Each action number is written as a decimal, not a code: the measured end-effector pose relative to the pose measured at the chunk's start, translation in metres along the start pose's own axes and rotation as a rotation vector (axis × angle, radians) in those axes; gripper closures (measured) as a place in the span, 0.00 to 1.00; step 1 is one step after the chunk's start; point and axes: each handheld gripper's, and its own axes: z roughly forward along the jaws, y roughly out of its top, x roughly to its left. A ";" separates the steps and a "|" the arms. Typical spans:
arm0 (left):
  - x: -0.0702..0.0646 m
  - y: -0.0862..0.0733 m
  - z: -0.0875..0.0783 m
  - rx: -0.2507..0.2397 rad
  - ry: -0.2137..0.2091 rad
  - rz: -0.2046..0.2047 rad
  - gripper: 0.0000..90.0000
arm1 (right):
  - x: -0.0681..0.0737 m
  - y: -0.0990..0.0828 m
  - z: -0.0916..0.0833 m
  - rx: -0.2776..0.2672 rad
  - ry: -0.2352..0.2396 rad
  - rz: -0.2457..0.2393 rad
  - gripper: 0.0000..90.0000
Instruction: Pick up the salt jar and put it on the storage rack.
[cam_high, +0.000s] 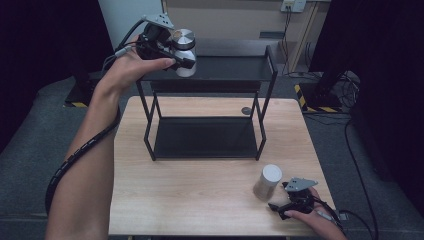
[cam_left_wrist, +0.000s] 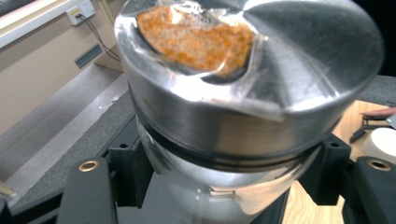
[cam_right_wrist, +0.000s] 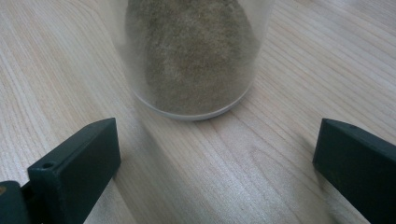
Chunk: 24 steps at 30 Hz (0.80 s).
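The black two-tier shelf (cam_high: 207, 75) stands at the far side of the wooden table (cam_high: 200, 190), and the left gripper (cam_high: 184, 61) is raised at its top tier, just over the left end. Its jaws are clamped on a shaker jar (cam_high: 184, 52) with a broad brushed-metal lid; in the left gripper view the pads grip the clear body just under that lid (cam_left_wrist: 261, 84). Whether the jar's base already rests on the shelf top or hangs slightly above it is hard to tell.

This jar looks rigid and moderately light, but its clear wall is smooth and probably slippery, and glass would not forgive a drop. Holding it high, right beneath the lid's overhang, seems sound, since the rim would catch on the jaws if it slid. The lid mirrors something orange and grainy; the contents below are blurred and cut off by the jaws.

Near the table's front right, the right gripper (cam_high: 287, 202) lies low with its jaws spread wide and nothing between them. A second jar (cam_high: 266, 182) stands upright just ahead of it, apart from both pads. The right gripper view shows it (cam_right_wrist: 194, 56) holding brownish powder, its top cropped away. It too should be taken around the mid-body, squarely, as a narrow upright cylinder may tip if nudged off-centre.
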 end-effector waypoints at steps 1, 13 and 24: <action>0.000 0.000 0.000 -0.001 0.005 -0.002 0.33 | 0.000 0.000 0.000 0.000 0.000 0.000 0.02; -0.001 -0.004 0.011 -0.002 0.051 -0.048 0.33 | 0.000 0.000 0.000 0.000 0.000 0.000 0.02; -0.002 -0.006 0.022 0.013 0.102 -0.081 0.33 | -0.001 0.000 0.000 0.000 0.002 -0.003 0.02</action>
